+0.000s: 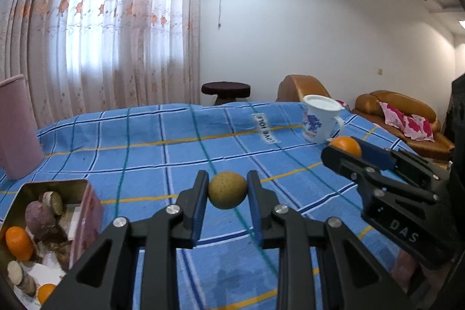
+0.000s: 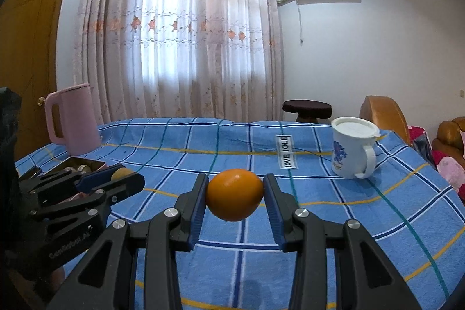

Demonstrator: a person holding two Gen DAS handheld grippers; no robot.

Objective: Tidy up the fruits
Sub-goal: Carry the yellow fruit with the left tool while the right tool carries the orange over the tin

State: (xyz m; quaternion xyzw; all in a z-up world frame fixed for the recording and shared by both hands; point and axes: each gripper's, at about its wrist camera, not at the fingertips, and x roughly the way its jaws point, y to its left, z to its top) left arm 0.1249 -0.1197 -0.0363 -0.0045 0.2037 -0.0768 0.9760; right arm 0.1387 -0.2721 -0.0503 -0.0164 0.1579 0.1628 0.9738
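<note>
My left gripper (image 1: 227,189) is shut on a yellow-green round fruit (image 1: 227,190) and holds it above the blue checked tablecloth (image 1: 162,153). My right gripper (image 2: 234,195) is shut on an orange (image 2: 234,194), also above the cloth. In the left wrist view the right gripper (image 1: 345,150) shows at the right with the orange (image 1: 345,145). In the right wrist view the left gripper (image 2: 125,177) shows at the left with the yellow-green fruit (image 2: 122,173). An open metal tin (image 1: 84,211) at lower left holds oranges, purple sweet potatoes and cut pieces.
A pink jug (image 2: 74,121) stands at the table's far left behind the tin (image 2: 87,164). A white lidded mug (image 2: 353,147) stands at the far right. A white label (image 2: 286,154) lies on the cloth. Brown sofas (image 1: 401,118) and a dark stool (image 1: 226,90) stand beyond the table.
</note>
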